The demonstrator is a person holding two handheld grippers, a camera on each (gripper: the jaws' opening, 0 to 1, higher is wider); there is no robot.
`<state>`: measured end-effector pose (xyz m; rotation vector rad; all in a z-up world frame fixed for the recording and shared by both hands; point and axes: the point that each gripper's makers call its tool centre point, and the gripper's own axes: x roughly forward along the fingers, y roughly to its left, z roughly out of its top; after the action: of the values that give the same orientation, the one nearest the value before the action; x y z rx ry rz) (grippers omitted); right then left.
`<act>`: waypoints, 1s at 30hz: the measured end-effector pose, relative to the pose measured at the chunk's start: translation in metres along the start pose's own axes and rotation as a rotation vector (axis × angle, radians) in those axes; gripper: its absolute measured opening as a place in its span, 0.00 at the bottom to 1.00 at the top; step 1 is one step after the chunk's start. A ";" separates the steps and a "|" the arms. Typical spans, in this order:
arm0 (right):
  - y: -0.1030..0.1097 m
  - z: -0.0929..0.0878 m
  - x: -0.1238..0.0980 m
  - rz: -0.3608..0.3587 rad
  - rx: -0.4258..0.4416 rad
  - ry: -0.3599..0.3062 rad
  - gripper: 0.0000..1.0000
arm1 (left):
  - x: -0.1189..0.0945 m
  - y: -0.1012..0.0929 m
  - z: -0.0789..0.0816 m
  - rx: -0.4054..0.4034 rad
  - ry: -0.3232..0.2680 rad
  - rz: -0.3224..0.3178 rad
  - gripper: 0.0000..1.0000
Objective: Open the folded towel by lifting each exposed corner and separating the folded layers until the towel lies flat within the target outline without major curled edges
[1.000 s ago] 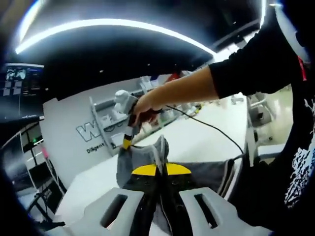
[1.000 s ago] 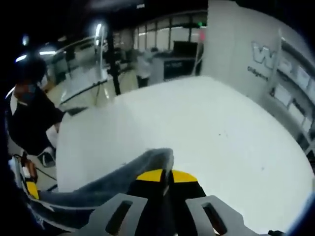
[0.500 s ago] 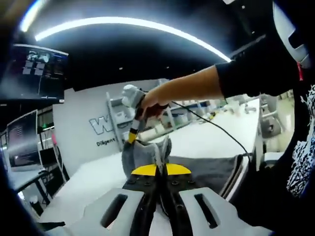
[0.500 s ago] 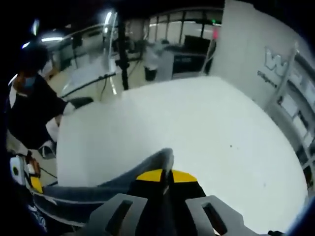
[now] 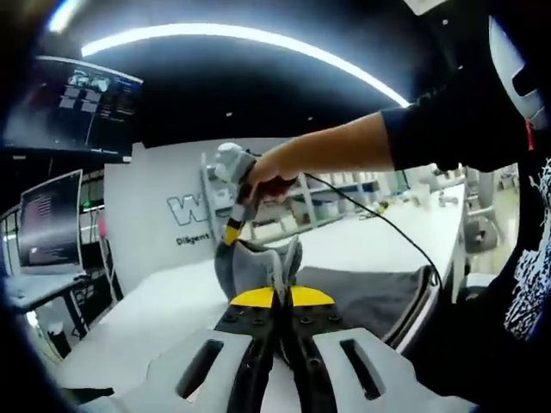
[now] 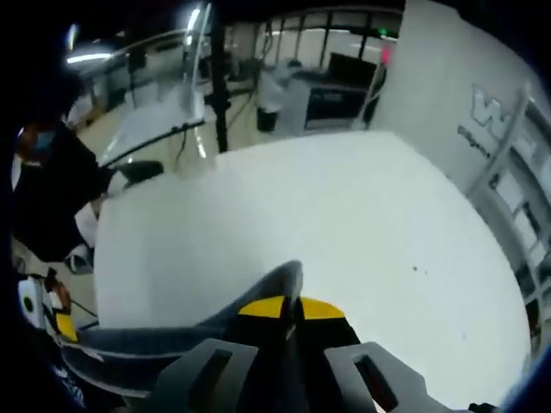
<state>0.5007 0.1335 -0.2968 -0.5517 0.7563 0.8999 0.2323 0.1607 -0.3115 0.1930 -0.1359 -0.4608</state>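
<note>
Left gripper view: left gripper (image 5: 275,301), yellow-tipped jaws pressed together on a gray towel (image 5: 362,297), raised off a white bench (image 5: 164,314). Beyond, right gripper (image 5: 231,237) in a bare hand (image 5: 269,176), jaws closed on another bunched part of the same towel, cloth stretched between the two. One black cable (image 5: 379,228) looping from that hand toward the dark sleeve (image 5: 448,129). Behind, a white panel (image 5: 155,241) with large letters, only "W" legible, and a smaller line beneath starting "Diligent", the rest too blurred to read. Two monitors (image 5: 52,219) at upper left, text unreadable.

Right gripper view: right gripper (image 6: 290,308), jaws likewise clamped on a gray fold of towel (image 6: 258,288), held above the wide white bench (image 6: 327,215). Same "W" panel (image 6: 465,95) at upper right, small print beneath illegible. Left gripper (image 6: 60,325), yellow tip showing, at lower left edge with the towel running toward it. One dark-clothed person (image 6: 52,198) seated past the bench's far side.
</note>
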 end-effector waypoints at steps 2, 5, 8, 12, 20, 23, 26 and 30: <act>0.003 0.003 0.003 0.004 0.014 -0.006 0.00 | -0.001 0.005 -0.002 -0.020 -0.004 0.009 0.02; 0.008 0.006 0.010 0.014 0.018 -0.008 0.00 | -0.004 0.012 -0.005 -0.067 -0.007 0.019 0.02; 0.015 0.005 0.019 0.017 0.009 0.006 0.00 | -0.008 0.018 -0.010 -0.181 -0.017 0.029 0.02; 0.025 0.005 0.029 0.013 -0.037 0.022 0.00 | -0.013 0.025 -0.021 -0.250 -0.006 0.043 0.03; 0.036 0.017 0.045 -0.001 -0.029 0.028 0.00 | -0.017 0.025 -0.030 -0.246 -0.007 0.074 0.03; 0.042 0.026 0.054 -0.010 -0.040 0.015 0.00 | -0.018 0.027 -0.036 -0.253 0.000 0.082 0.03; 0.046 0.037 0.068 -0.010 -0.049 0.014 0.00 | -0.017 0.028 -0.048 -0.257 0.039 0.073 0.03; 0.056 0.039 0.079 -0.013 -0.063 0.028 0.00 | -0.024 0.034 -0.053 -0.289 0.040 0.089 0.03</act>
<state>0.4982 0.2280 -0.3403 -0.6251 0.7510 0.9074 0.2344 0.2098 -0.3582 -0.0874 -0.0372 -0.3830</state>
